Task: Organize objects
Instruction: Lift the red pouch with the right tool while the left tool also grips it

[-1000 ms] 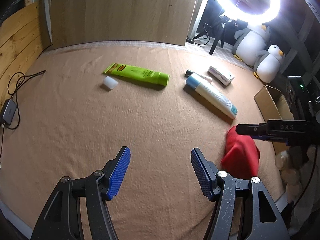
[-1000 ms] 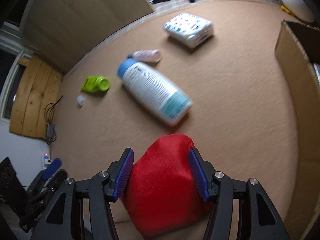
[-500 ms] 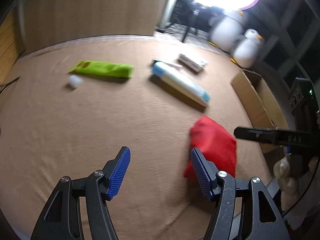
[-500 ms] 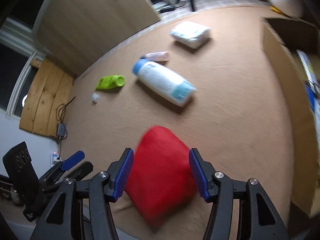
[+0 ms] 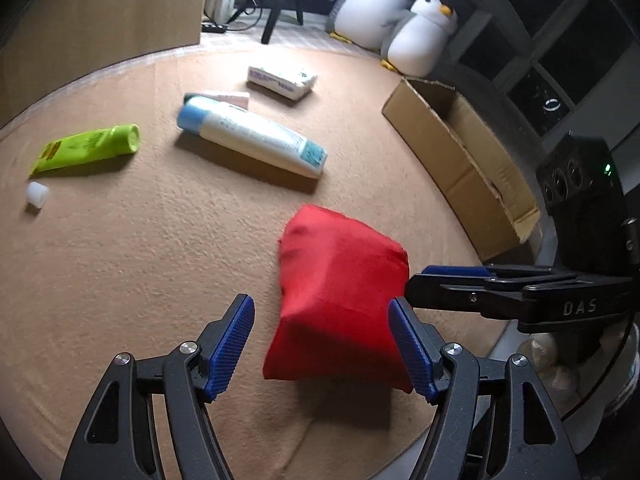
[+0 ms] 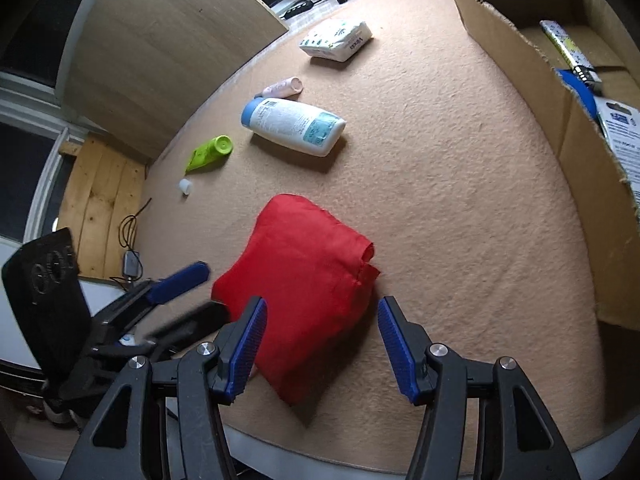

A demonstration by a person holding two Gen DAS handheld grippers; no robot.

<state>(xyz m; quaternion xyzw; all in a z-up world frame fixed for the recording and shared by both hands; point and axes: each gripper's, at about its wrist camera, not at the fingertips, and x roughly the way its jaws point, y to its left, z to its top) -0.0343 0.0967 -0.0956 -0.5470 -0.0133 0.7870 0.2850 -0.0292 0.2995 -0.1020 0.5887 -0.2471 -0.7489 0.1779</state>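
Observation:
A red cloth pouch point(image 5: 340, 292) lies on the tan mat near its front edge; it also shows in the right wrist view point(image 6: 296, 280). My left gripper point(image 5: 324, 344) is open, its blue pads on either side of the pouch's near end, not touching it. My right gripper point(image 6: 320, 348) is open just behind the pouch, and appears in the left wrist view point(image 5: 460, 276) at the pouch's right. A white bottle with a blue cap point(image 5: 252, 136) point(image 6: 294, 124), a green tube point(image 5: 88, 148) point(image 6: 210, 154), a small pink tube point(image 6: 282, 87), a white tissue pack point(image 5: 282, 80) point(image 6: 336, 40) and a small white cap point(image 5: 37, 196) point(image 6: 185, 186) lie farther back.
An open cardboard box point(image 5: 460, 152) point(image 6: 520, 64) stands at the mat's right edge, with packaged items inside. Two penguin plush toys point(image 5: 400, 20) sit behind it. A wooden board point(image 6: 160, 40) stands at the back left. Cables and an adapter point(image 6: 130, 260) lie off the left edge.
My left gripper has swung right and closed in on the red pouch, which now lies between its open pads. My right gripper has pulled back from the pouch, still open.

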